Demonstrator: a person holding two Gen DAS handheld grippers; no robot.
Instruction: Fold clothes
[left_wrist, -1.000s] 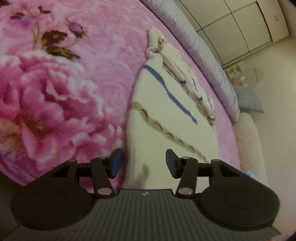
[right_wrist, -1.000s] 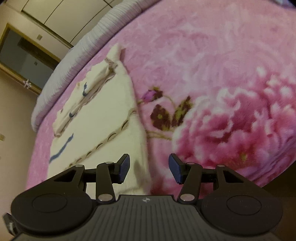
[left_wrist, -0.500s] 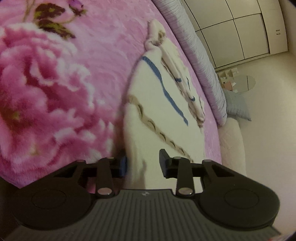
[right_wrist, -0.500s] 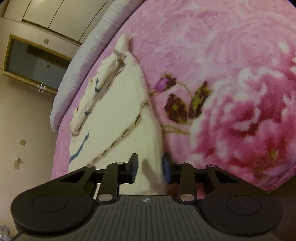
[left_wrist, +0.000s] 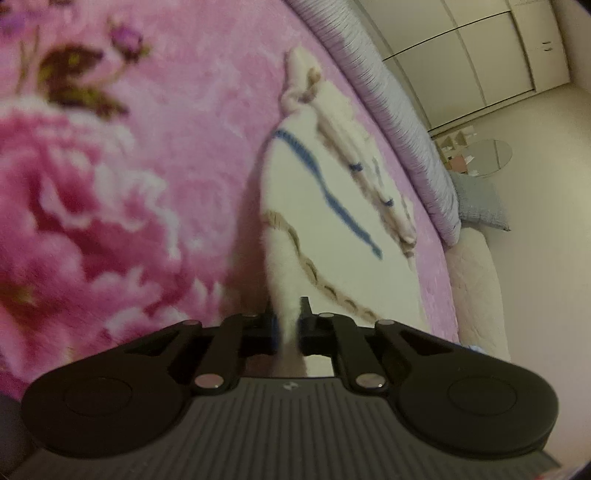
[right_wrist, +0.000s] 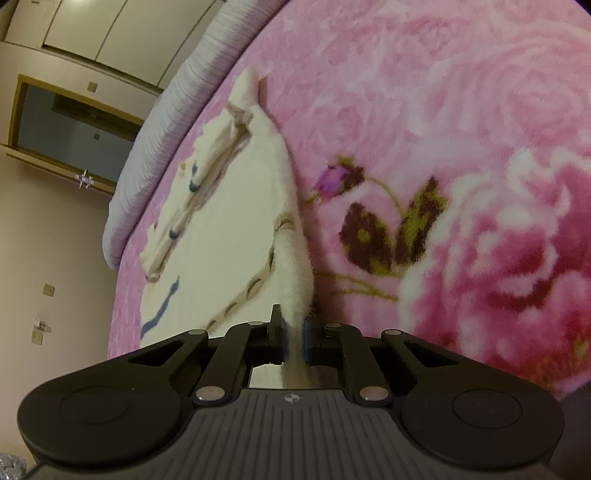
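Note:
A cream fuzzy sweater (left_wrist: 332, 229) with a blue stripe and a tan chain stripe lies partly folded on a pink floral blanket (left_wrist: 110, 206). My left gripper (left_wrist: 287, 319) is shut on the sweater's near left corner, which rises off the blanket between the fingers. In the right wrist view the same sweater (right_wrist: 221, 236) stretches away, and my right gripper (right_wrist: 293, 332) is shut on its near right corner, also lifted. The sweater's folded sleeves lie along its far edge.
A grey-lilac ribbed bolster (left_wrist: 399, 122) runs along the bed's far edge. Cream wardrobe doors (left_wrist: 480, 51) and a small round table (left_wrist: 487, 157) stand beyond. A doorway (right_wrist: 70, 133) shows in the right wrist view. The blanket (right_wrist: 461, 147) spreads wide beside the sweater.
Both grippers went from open beside the sweater's near corners to shut on them. The near edge of the sweater has lifted off the blanket.

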